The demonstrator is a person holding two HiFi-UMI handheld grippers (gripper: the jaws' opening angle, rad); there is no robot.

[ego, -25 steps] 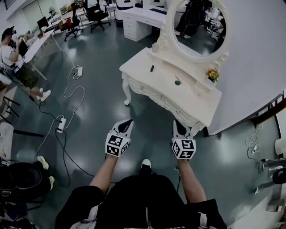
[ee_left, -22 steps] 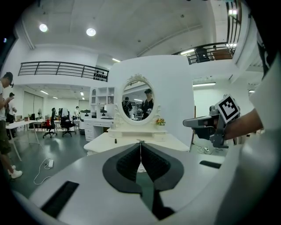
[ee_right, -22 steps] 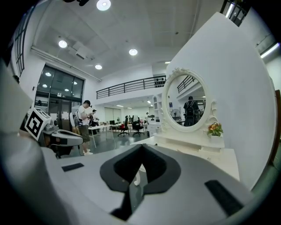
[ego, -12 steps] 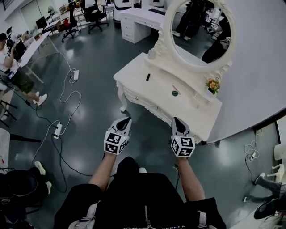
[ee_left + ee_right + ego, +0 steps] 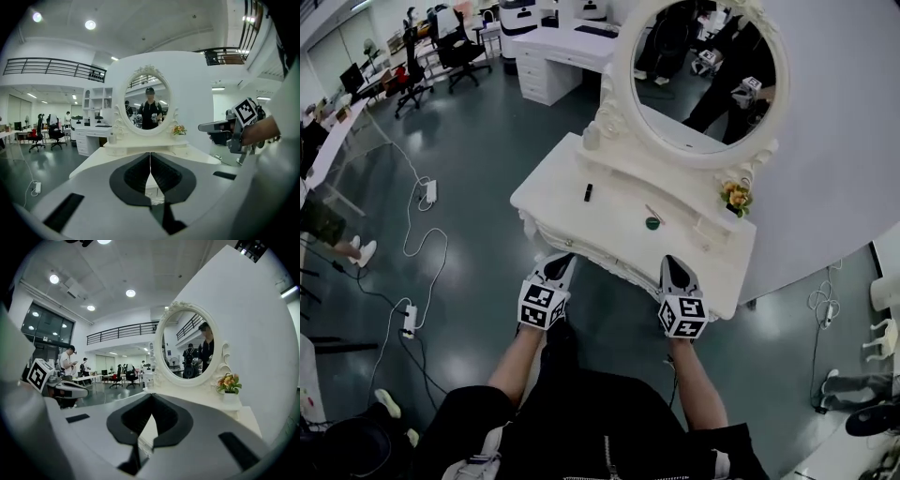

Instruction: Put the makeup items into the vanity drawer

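The white vanity [image 5: 567, 211] stands straight ahead, its front drawers [image 5: 581, 246] shut. On its top lie a small black stick [image 5: 588, 192], a round green item [image 5: 652, 223] and a thin pencil-like item [image 5: 654, 214]. My left gripper [image 5: 563, 258] [image 5: 150, 154] is shut and empty, its tip at the vanity's front edge. My right gripper [image 5: 673, 262] [image 5: 151, 397] is also shut and holds nothing, level with the left one, just before the front edge. Each gripper shows in the other's view: the right gripper [image 5: 220, 126] and the left gripper [image 5: 65, 390].
An oval mirror [image 5: 698, 70] and a small flower pot [image 5: 734, 197] stand at the vanity's back. A grey wall runs along the right. Cables and power strips [image 5: 411, 319] lie on the floor at left. Office chairs [image 5: 455, 42] and a white desk [image 5: 553, 52] are behind.
The vanity has come much closer as the person walks up to it. Both grippers, side by side and still shut, went from open floor to its front edge.
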